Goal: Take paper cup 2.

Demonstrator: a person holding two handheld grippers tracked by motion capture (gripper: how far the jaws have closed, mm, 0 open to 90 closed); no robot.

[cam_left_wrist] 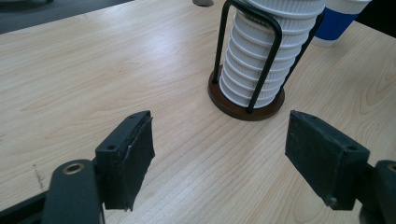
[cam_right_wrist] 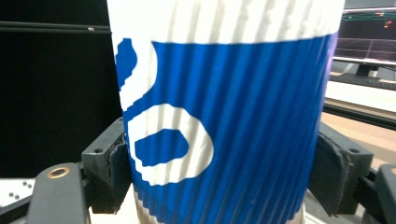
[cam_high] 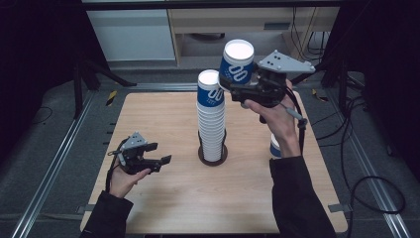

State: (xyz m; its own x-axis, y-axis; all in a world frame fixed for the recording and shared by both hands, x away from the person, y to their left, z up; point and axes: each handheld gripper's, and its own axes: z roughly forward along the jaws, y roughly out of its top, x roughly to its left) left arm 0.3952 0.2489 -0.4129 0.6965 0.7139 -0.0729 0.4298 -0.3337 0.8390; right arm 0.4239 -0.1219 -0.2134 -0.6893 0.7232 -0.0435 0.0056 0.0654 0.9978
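Bench (cam_high: 163, 208): pale wood-grain laminate top with rounded corners, centre of the high view.

Cup stack (cam_high: 211, 119): tall column of nested ribbed white paper cups, the top one carrying a blue band with white print. It stands at mid-frame in a holder (cam_left_wrist: 246, 105) made of a round dark-brown wooden base and thin black wire hoops rising up its sides.

Single cup, held (cam_high: 236, 63): corrugated paper, blue sleeve with white looping print, white rim, open mouth facing up. It sits in the upper centre of the high view, raised above the bench just right of the stack's top and tilted slightly. The right hand-held gripper (cam_high: 247, 87) is clamped across its lower ribbed wall; in the right gripper view both black pads press the cup's sides (cam_right_wrist: 224, 116).

Loose cup (cam_high: 275, 146): blue and white, on the bench at right of centre, partly hidden behind the right forearm.

Left hand-held gripper (cam_high: 159, 153): lower left of the high view, low over the bench, black jaws spread wide with nothing between them.
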